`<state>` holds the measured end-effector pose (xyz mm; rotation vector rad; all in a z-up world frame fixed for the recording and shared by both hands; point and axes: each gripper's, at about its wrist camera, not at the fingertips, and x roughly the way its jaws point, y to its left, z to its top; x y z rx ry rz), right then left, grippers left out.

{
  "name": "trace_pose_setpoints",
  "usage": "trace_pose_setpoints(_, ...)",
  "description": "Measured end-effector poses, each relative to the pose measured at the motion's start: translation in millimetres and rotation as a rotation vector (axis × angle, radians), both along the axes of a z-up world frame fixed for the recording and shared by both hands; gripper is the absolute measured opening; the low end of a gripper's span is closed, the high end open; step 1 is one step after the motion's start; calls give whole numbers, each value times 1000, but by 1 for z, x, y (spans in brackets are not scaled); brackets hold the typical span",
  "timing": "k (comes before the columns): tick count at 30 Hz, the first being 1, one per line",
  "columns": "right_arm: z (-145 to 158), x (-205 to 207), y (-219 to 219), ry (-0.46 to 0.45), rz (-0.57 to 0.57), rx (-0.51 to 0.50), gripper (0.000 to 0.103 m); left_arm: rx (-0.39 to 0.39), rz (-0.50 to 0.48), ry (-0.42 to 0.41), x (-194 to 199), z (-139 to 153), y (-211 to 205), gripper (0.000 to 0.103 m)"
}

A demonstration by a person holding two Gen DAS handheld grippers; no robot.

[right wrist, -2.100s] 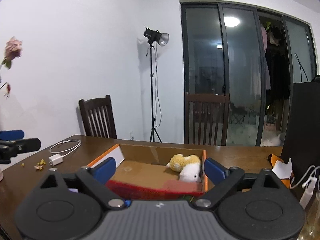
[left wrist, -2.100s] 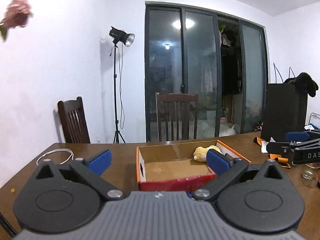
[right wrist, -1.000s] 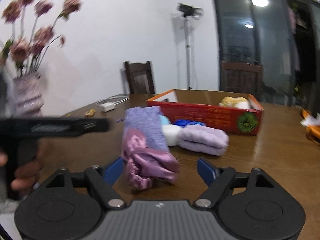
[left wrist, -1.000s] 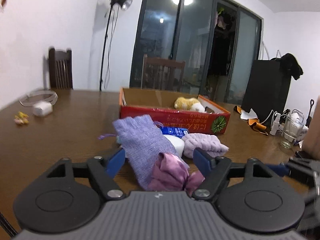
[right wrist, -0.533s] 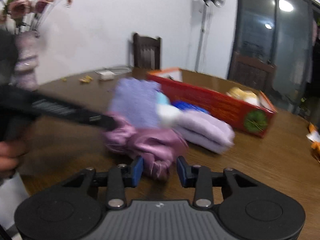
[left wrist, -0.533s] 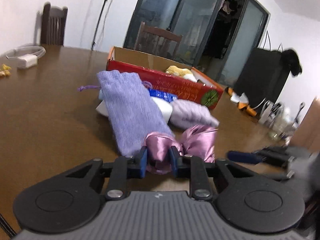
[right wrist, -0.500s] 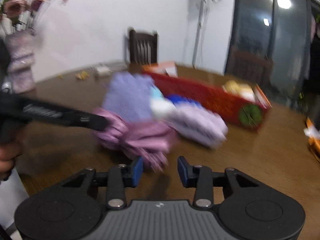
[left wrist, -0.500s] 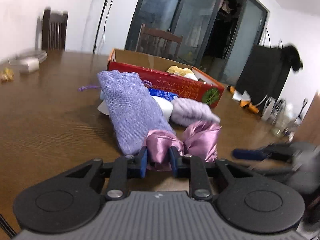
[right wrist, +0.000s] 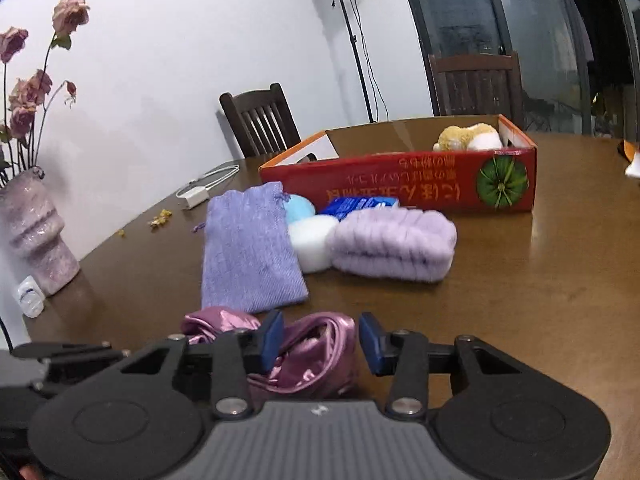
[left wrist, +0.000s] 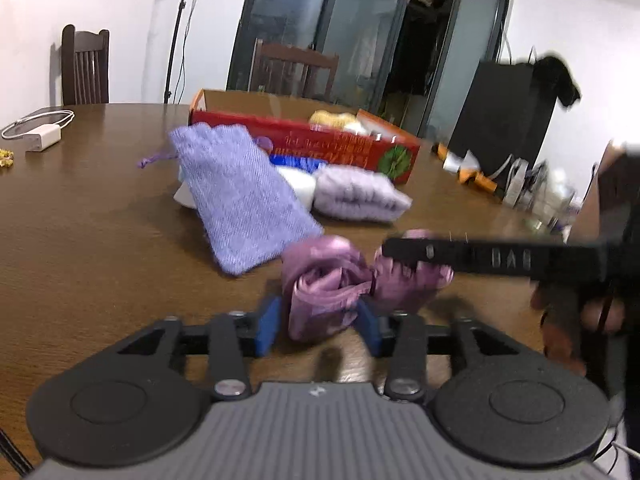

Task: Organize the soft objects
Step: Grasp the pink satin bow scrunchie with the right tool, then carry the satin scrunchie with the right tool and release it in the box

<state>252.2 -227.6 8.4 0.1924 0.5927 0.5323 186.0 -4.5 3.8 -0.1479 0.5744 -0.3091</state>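
A pink satin cloth [left wrist: 328,280] lies bunched on the brown table [left wrist: 80,220]. My left gripper [left wrist: 318,320] is shut on its near end. My right gripper [right wrist: 320,340] has its jaws around the other end of the cloth [right wrist: 316,348], with some gap beside the fabric; it reaches in from the right in the left wrist view [left wrist: 416,254]. Behind lie a purple pouch [right wrist: 250,250], a lilac folded towel [right wrist: 394,242], a white ball [right wrist: 312,240] and a blue ball [right wrist: 300,206]. A red box [right wrist: 400,186] holds a yellow plush toy [right wrist: 466,136].
A blue packet [right wrist: 360,202] leans at the box front. A vase with dried roses [right wrist: 34,232] and a small bottle [right wrist: 28,296] stand at the table's left. A white charger and cable [right wrist: 200,190] lie far left. Chairs stand behind; bottles and clutter [left wrist: 532,188] at right.
My left gripper's jaws have parted somewhat but still clamp the satin cloth. My right gripper has moved in over the cloth's other end, jaws wider than half a second ago.
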Motion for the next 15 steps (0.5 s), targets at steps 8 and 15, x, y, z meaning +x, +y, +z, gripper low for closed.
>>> trace_pose_setpoints(8,-8,-6,-5,19,2,15,40,-65,-10,41,19,-6,0,43)
trace_pose_setpoints(15,-17,5,-14,115,39,120,28,-198,-24,109,26,-12,11,27)
